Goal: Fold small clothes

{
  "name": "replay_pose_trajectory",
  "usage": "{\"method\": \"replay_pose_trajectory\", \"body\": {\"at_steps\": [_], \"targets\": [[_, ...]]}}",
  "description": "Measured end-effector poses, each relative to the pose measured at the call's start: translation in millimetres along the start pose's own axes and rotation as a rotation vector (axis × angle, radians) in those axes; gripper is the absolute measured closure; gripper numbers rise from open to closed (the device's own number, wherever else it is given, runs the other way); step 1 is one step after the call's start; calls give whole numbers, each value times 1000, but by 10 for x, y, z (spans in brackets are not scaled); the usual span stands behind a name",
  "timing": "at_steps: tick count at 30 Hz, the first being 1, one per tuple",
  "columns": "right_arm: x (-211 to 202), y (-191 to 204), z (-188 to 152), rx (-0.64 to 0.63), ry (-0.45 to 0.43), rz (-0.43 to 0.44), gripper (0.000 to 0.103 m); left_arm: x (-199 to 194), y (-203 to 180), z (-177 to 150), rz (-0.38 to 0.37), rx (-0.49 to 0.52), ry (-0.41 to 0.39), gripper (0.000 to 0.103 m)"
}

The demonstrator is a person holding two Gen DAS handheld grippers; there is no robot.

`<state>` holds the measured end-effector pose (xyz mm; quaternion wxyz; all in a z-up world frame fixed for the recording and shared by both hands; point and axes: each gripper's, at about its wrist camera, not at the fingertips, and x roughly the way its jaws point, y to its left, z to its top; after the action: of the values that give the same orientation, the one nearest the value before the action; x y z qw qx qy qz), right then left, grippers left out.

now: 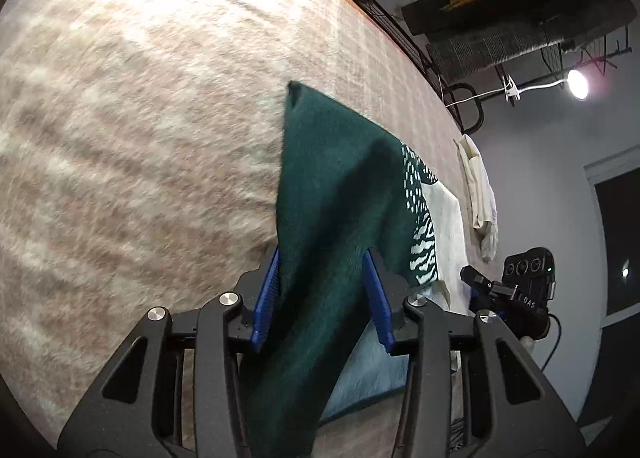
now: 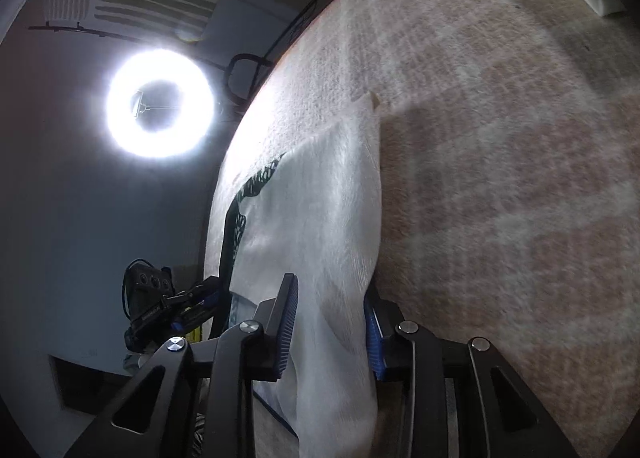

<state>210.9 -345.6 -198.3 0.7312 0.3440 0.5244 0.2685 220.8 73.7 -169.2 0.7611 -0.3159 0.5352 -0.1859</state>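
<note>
With the left gripper (image 1: 324, 298) pinching the small cloth's (image 1: 344, 194) green end and the right gripper (image 2: 330, 324) its white end, fingers part-closed on fabric above the checked tabletop (image 1: 140, 118), uneven lowering could skew the fold.

Garment (image 1: 336, 186): dark green panel, cream panel, white dashes and wavy stripes on green between them. Bed cover (image 1: 140, 118): beige-brown with pale check bands. Gripper pads (image 1: 268, 290): blue, ribbed; frames black. Cloth at cover's far edge (image 1: 478, 194): cream
</note>
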Motion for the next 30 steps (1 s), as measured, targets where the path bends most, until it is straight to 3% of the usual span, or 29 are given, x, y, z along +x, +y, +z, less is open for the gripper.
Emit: {"method": "replay_pose_trajectory", "body": {"at_steps": [2,4,5,8,13,21,30], "targets": [[91,37,20,0,8,-15,79,56,-55,21,13,14,2,71],[140,91,8,-11,12,-17,82,111,-109,38,35,27,5,85],[153,131,-12,-27,16,-41,91,146,-139,38,57,38,12,96],[193,266,32,-89,15,-134,101,147,-262,-3,132,92,-19,98],[136,662,4,-239,-25,-236,102,72,-608,-118,222,247,-83,100],[-42,1084,-46,-364,-59,-286,102,-79,-875,-200,200,309,-124,100],[-381,1142,2,-401,-115,-324,102,-75,-1264,-218,167,365,-147,101]]}}
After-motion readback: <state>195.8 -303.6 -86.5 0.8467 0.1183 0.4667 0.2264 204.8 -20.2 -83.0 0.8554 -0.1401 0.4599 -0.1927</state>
